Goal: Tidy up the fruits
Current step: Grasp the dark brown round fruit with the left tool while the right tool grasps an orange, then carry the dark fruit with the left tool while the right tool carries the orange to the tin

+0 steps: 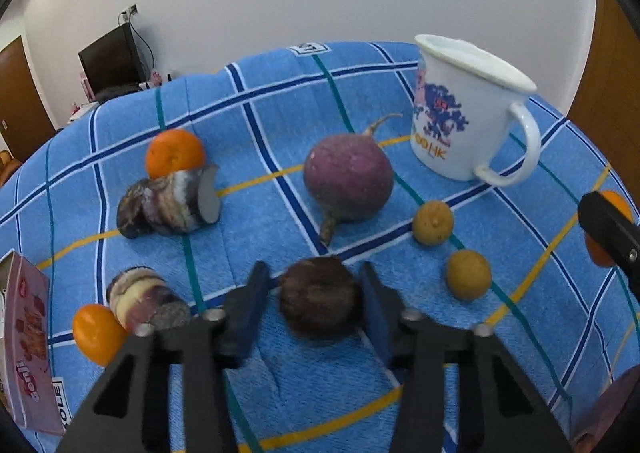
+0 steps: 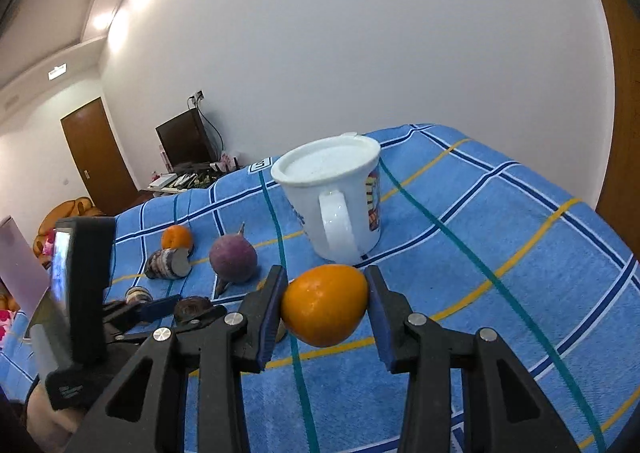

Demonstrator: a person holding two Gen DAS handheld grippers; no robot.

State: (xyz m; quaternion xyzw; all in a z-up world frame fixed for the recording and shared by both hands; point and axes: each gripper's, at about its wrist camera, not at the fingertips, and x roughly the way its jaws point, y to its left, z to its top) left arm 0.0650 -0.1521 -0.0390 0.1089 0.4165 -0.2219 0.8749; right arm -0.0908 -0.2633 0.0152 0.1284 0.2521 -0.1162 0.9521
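My left gripper [image 1: 314,289] is open around a dark brown round fruit [image 1: 320,299] lying on the blue checked cloth [image 1: 280,125]; small gaps show on both sides. My right gripper [image 2: 325,301] is shut on an orange [image 2: 325,305] and holds it above the cloth, in front of the white mug [image 2: 336,205]. In the left wrist view a purple turnip [image 1: 347,179], two small yellow-brown fruits [image 1: 433,222] [image 1: 468,275], an orange [image 1: 175,152] and another orange [image 1: 97,333] lie around. Two mottled purple cut pieces [image 1: 170,205] [image 1: 146,299] lie at left.
The white mug [image 1: 468,113] with a blue print stands at the back right, its lid on. A pink box [image 1: 28,345] stands at the left edge. The right gripper's finger [image 1: 612,229] shows at the right edge. A dark screen [image 2: 188,141] and door [image 2: 100,157] stand behind.
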